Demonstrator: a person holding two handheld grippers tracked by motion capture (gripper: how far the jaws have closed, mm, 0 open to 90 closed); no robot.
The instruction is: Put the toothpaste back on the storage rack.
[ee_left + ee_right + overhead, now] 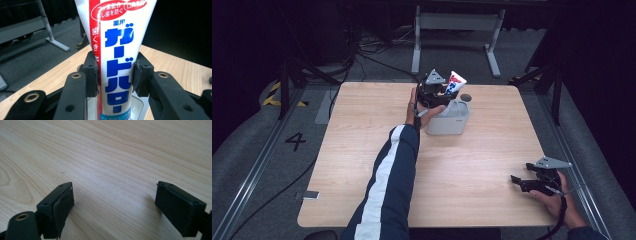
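A white toothpaste tube (117, 55) with blue and red print stands upright between the pads of my left gripper (115, 75), which is shut on it. In the high view the tube (455, 82) sticks up from that gripper (438, 92) right above a white open box (451, 122) at the table's far middle. The tube's lower end reaches down toward the box's opening (138, 107). My right gripper (518, 181) rests low at the table's near right, jaws wide apart, with bare wood between them (115, 202).
A small dark round object (466, 97) lies on the table (362, 150) just behind the box. Beyond the far edge stand a grey table frame (457, 35) and floor cables. The person's striped sleeve (387, 185) crosses the table's middle.
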